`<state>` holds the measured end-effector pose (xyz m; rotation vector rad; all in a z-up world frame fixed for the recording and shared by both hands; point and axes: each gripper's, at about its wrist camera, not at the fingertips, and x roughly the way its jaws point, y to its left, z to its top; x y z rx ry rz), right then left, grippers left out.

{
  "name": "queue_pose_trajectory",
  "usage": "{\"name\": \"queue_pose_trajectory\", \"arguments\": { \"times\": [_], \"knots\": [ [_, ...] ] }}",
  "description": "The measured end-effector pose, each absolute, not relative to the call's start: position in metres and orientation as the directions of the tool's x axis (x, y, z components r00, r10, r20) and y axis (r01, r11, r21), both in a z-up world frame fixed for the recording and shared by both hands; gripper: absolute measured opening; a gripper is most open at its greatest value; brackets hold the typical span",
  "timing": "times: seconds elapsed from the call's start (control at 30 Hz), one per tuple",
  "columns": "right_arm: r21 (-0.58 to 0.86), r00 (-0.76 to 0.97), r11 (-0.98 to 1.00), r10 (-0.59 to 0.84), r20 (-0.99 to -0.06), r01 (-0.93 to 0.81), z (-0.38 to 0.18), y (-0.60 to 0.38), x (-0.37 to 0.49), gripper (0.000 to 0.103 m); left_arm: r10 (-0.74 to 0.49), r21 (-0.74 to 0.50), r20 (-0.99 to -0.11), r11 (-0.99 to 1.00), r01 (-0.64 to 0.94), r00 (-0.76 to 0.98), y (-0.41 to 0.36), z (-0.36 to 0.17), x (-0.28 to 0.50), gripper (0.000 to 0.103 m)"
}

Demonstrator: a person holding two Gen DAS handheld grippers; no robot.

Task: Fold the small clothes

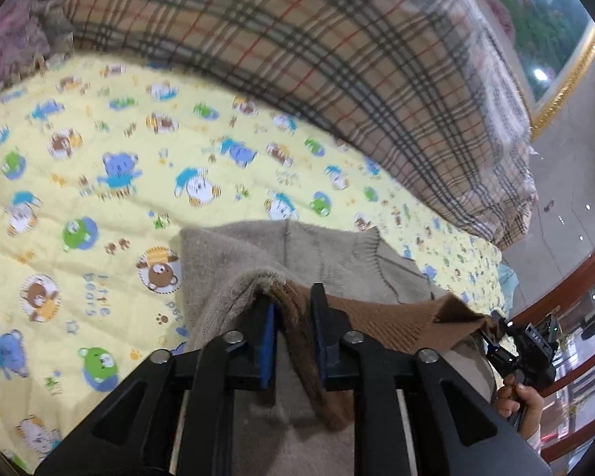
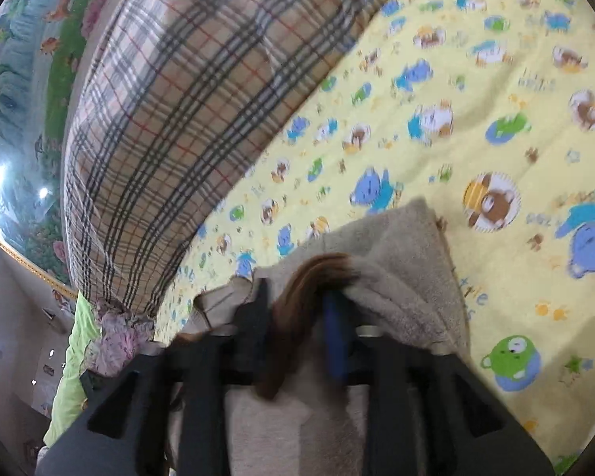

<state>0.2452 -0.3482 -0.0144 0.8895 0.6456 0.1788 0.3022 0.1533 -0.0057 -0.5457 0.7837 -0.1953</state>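
A small beige knit garment (image 1: 250, 254) with a brown ribbed hem (image 1: 380, 313) lies on the yellow bear-print quilt (image 1: 99, 166). My left gripper (image 1: 293, 309) is shut on the brown hem and lifts that edge off the quilt. The right gripper (image 1: 496, 325) shows at the right of the left wrist view, held by a hand, gripping the same hem's other end. In the right wrist view my right gripper (image 2: 301, 305) is shut on the brown hem (image 2: 297, 309), with the beige garment (image 2: 400, 246) spread ahead on the quilt (image 2: 476, 91).
A rolled plaid blanket (image 1: 337, 59) lies along the far side of the quilt; it also shows in the right wrist view (image 2: 170, 111). A gold-framed painting (image 1: 551, 39) hangs behind. A light-green cloth (image 2: 75, 365) and a floral fabric (image 2: 115, 337) lie at the bed's end.
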Motion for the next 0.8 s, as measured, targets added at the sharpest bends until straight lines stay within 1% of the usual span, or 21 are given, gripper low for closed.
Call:
{"name": "queue_pose_trajectory", "arguments": {
  "times": [0.03, 0.07, 0.1, 0.13, 0.17, 0.23, 0.3, 0.37, 0.43, 0.5, 0.57, 0.63, 0.67, 0.7, 0.73, 0.77, 0.8],
  "knots": [
    [0.763, 0.817, 0.636, 0.378, -0.436, 0.113, -0.007, -0.351, 0.239, 0.053, -0.345, -0.520, -0.618, 0.853, -0.038, 0.707, 0.154, 0.000, 0.296, 0.038],
    [0.760, 0.827, 0.641, 0.366, -0.426, 0.107, -0.003, -0.352, 0.235, 0.056, -0.303, -0.491, -0.623, 0.869, -0.058, 0.721, 0.156, 0.007, 0.290, 0.048],
    [0.758, 0.838, 0.646, 0.361, -0.409, 0.091, 0.005, -0.354, 0.228, 0.056, -0.273, -0.470, -0.623, 0.880, -0.073, 0.733, 0.157, 0.012, 0.284, 0.061],
    [0.756, 0.843, 0.650, 0.363, -0.396, 0.075, 0.011, -0.354, 0.222, 0.056, -0.253, -0.459, -0.615, 0.885, -0.078, 0.747, 0.157, 0.019, 0.276, 0.062],
    [0.754, 0.847, 0.654, 0.367, -0.385, 0.059, 0.016, -0.352, 0.216, 0.056, -0.264, -0.469, -0.604, 0.881, -0.068, 0.752, 0.157, 0.024, 0.266, 0.062],
    [0.737, 0.846, 0.676, 0.387, -0.367, 0.010, 0.026, -0.343, 0.201, 0.055, -0.358, -0.524, -0.574, 0.852, 0.005, 0.736, 0.144, 0.029, 0.245, 0.062],
    [0.709, 0.823, 0.704, 0.428, -0.374, -0.044, 0.031, -0.326, 0.192, 0.055, -0.405, -0.503, -0.585, 0.861, 0.078, 0.703, 0.119, 0.030, 0.232, 0.062],
    [0.677, 0.780, 0.730, 0.477, -0.404, -0.096, 0.031, -0.303, 0.189, 0.054, -0.467, -0.481, -0.604, 0.860, 0.172, 0.645, 0.085, 0.026, 0.224, 0.062],
    [0.622, 0.708, 0.764, 0.535, -0.461, -0.173, 0.030, -0.271, 0.189, 0.053, -0.518, -0.474, -0.628, 0.847, 0.242, 0.582, 0.054, 0.019, 0.222, 0.062],
    [0.551, 0.617, 0.790, 0.580, -0.532, -0.269, 0.026, -0.234, 0.193, 0.053, -0.517, -0.454, -0.661, 0.853, 0.258, 0.544, 0.037, 0.009, 0.227, 0.062],
    [0.513, 0.534, 0.786, 0.614, -0.581, -0.345, 0.019, -0.209, 0.198, 0.053, -0.504, -0.429, -0.708, 0.863, 0.265, 0.495, 0.023, -0.004, 0.237, 0.062],
    [0.486, 0.431, 0.775, 0.630, -0.646, -0.404, 0.004, -0.184, 0.209, 0.053, -0.487, -0.405, -0.731, 0.874, 0.270, 0.478, 0.018, -0.017, 0.247, 0.062],
    [0.479, 0.403, 0.775, 0.626, -0.667, -0.411, -0.002, -0.180, 0.214, 0.053, -0.481, -0.400, -0.740, 0.877, 0.267, 0.470, 0.019, -0.023, 0.251, 0.061],
    [0.466, 0.386, 0.785, 0.611, -0.691, -0.408, -0.010, -0.176, 0.220, 0.053, -0.484, -0.408, -0.745, 0.875, 0.261, 0.459, 0.021, -0.028, 0.257, 0.058],
    [0.464, 0.376, 0.793, 0.601, -0.706, -0.395, -0.017, -0.175, 0.230, 0.051, -0.500, -0.428, -0.738, 0.866, 0.260, 0.453, 0.021, -0.031, 0.263, 0.057],
    [0.479, 0.375, 0.788, 0.609, -0.699, -0.387, -0.020, -0.178, 0.235, 0.050, -0.528, -0.456, -0.719, 0.849, 0.266, 0.453, 0.027, -0.030, 0.269, 0.057],
    [0.492, 0.381, 0.784, 0.617, -0.689, -0.378, -0.020, -0.182, 0.240, 0.045, -0.546, -0.476, -0.703, 0.837, 0.269, 0.455, 0.033, -0.028, 0.276, 0.056]
  ]
}}
